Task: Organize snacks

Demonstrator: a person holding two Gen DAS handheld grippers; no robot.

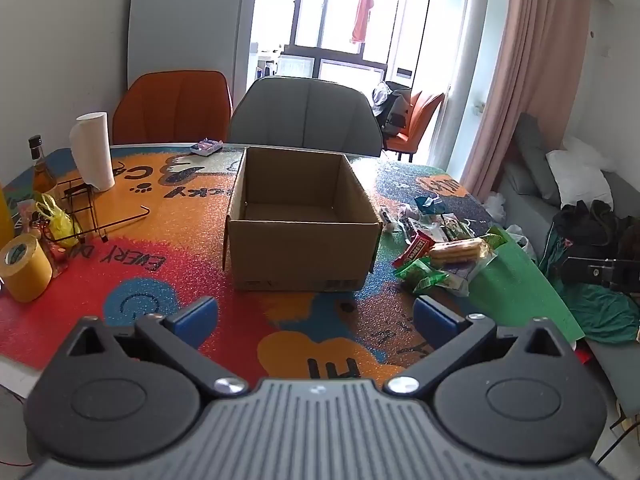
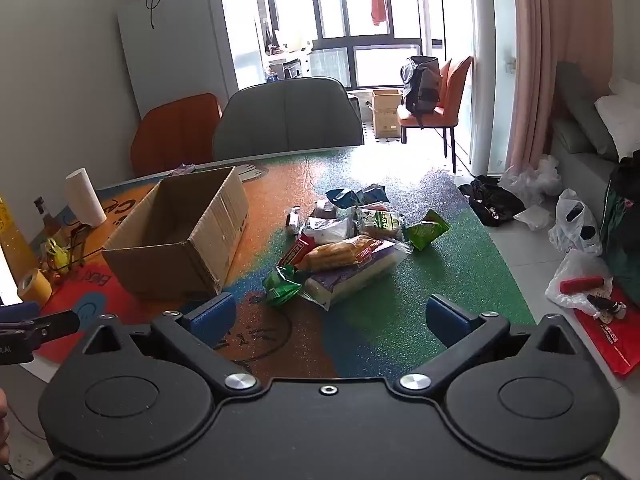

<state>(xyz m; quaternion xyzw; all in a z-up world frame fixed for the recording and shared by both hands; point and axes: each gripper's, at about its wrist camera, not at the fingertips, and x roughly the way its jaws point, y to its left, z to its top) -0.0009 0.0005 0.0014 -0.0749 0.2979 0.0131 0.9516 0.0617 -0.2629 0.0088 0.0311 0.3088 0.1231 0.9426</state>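
Note:
An open, empty cardboard box (image 1: 300, 216) stands on the colourful table mat; it also shows in the right wrist view (image 2: 176, 236). A pile of snack packets (image 2: 348, 248) lies to the right of the box, with a long biscuit pack (image 2: 344, 254) on top, a purple-white pack (image 2: 352, 276) under it and green packets (image 2: 282, 286) around. The pile shows in the left wrist view (image 1: 440, 256) too. My left gripper (image 1: 316, 320) is open and empty, in front of the box. My right gripper (image 2: 328, 318) is open and empty, just short of the pile.
A paper towel roll (image 1: 92, 152), a bottle (image 1: 42, 172), a wire rack (image 1: 80, 216), a yellow bag and a tape roll (image 1: 24, 268) crowd the table's left side. A small packet (image 1: 206, 147) lies behind the box. Chairs (image 1: 304, 116) stand at the far edge. Bags litter the floor at right (image 2: 576, 224).

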